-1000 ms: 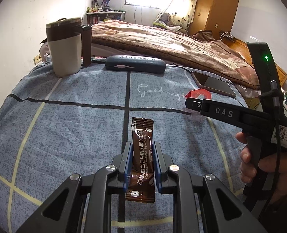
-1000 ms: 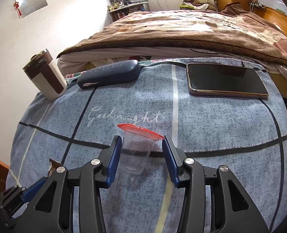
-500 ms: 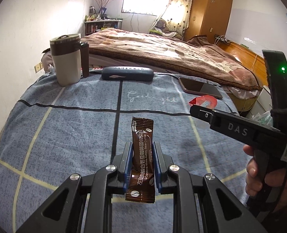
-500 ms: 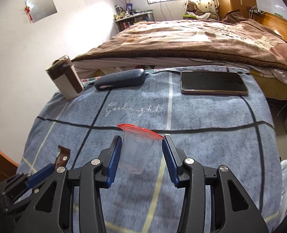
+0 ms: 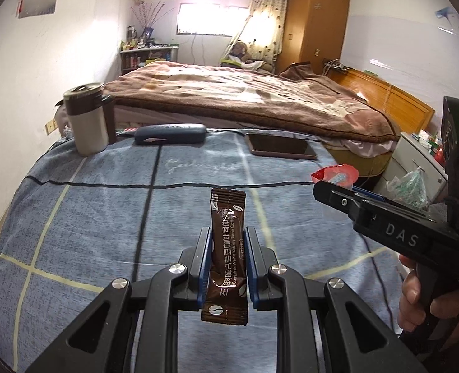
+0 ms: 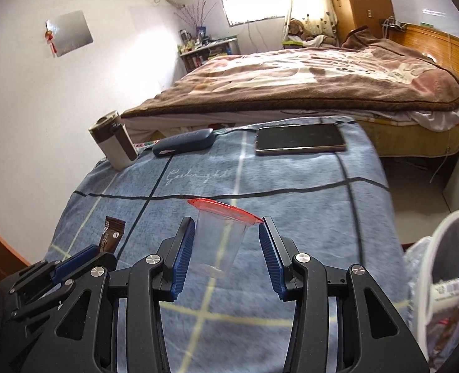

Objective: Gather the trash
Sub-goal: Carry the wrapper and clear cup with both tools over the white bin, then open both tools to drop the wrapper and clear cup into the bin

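Left gripper (image 5: 227,264) clamps brown sachet (image 5: 228,258); right gripper (image 6: 226,251) pinches clear red-rimmed cup (image 6: 221,239). Both ride above the blue-clothed bench (image 6: 307,217), near half bare. Bench's right edge, white bin (image 6: 431,264) beyond, newly in view; both have lifted, pulled back.

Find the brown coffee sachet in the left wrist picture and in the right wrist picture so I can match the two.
Left wrist: the coffee sachet stands upright at bottom centre, clamped in the left gripper.
Right wrist: its top end pokes up at lower left, above the left gripper's blue pads.
Shared landmark: the dark blue case at the far edge of the blue cloth.
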